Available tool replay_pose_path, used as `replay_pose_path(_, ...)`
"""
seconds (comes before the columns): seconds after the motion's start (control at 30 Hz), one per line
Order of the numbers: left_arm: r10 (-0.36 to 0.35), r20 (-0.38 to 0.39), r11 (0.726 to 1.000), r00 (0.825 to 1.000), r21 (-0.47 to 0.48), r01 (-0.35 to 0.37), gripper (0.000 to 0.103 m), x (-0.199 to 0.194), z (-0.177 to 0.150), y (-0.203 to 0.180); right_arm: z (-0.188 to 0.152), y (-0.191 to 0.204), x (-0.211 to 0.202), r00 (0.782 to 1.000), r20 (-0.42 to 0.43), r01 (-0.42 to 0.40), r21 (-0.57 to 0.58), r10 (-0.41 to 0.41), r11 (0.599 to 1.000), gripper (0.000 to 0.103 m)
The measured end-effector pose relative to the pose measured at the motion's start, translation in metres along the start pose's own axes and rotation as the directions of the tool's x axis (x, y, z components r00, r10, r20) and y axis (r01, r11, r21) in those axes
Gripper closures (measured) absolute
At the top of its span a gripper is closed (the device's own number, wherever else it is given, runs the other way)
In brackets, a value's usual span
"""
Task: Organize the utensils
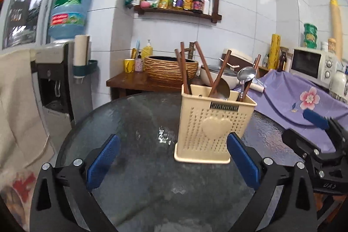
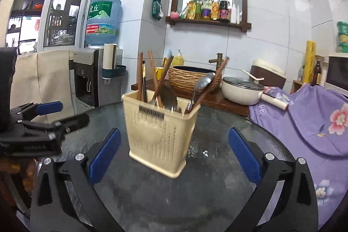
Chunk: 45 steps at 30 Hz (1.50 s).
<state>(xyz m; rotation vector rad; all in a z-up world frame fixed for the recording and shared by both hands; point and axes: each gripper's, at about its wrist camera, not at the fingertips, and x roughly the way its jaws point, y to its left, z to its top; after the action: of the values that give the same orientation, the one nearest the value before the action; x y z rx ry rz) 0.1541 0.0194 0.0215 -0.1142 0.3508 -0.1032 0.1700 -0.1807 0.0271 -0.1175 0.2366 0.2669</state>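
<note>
On glass table [image 1: 134, 119], cream utensil holder [image 1: 214, 129]

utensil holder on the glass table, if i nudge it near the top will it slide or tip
The utensil holder is tall on a small base, with chopsticks and a spoon rising above its rim, so it probably tips. Perforated plastic suggests it is light. The glass table looks smooth, so a low push likely slides it.

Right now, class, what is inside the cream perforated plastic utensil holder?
The cream perforated plastic utensil holder contains brown wooden chopsticks and a metal spoon. Its walls hide their lower ends and anything at the bottom.
</note>
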Motion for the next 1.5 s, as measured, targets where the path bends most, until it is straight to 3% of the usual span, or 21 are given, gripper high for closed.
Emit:
replay_pose_path(0.17, 0.009, 0.043, 0.999, 0.999, -0.033, -0.008, 0.006, -0.035, -0.036, 0.015, -0.047, 0.001, -0.03, 0.996, -0.07, -0.05, 0.01, 0.051, 0.999, 0.006)
replay_pose_path(0.33, 0.048, 0.033, 0.998, 0.998, 0.034, -0.049, 0.006, -0.065, -0.066, 0.003, -0.081, -0.003, -0.068, 0.994, -0.103, -0.018, 0.044, 0.023, 0.999, 0.006)
replay_pose_path(0.47, -0.01, -0.014, 0.999, 1.0, 0.053, 0.011, 0.006, -0.079, -0.077, -0.016, -0.094, -0.008, -0.1, 0.996, -0.068, -0.06, 0.08, 0.065, 0.995, 0.006)
replay_pose_path(0.53, -0.042, -0.039, 0.998, 0.998, 0.054, 0.044, 0.006, -0.083, -0.079, -0.024, -0.097, -0.011, -0.111, 0.996, -0.057, -0.065, 0.099, 0.071, 0.993, 0.006)
replay_pose_path(0.73, -0.028, -0.02, 0.992, 0.999, 0.126, 0.03, 0.006, -0.097, -0.081, -0.045, -0.094, -0.013, -0.125, 0.997, -0.04, -0.056, 0.093, 0.06, 0.994, 0.006)
replay_pose_path(0.97, -0.004, 0.01, 0.991, 1.0, 0.13, 0.003, 0.006, -0.105, -0.08, -0.045, -0.09, -0.017, -0.129, 0.998, -0.03, -0.054, 0.095, 0.057, 0.994, 0.006)
replay_pose_path(1.5, -0.03, 0.017, 0.994, 0.999, 0.105, 0.028, 0.006, -0.109, -0.078, -0.04, -0.085, -0.016, -0.127, 0.998, -0.037, -0.052, 0.101, 0.056, 0.994, 0.006)
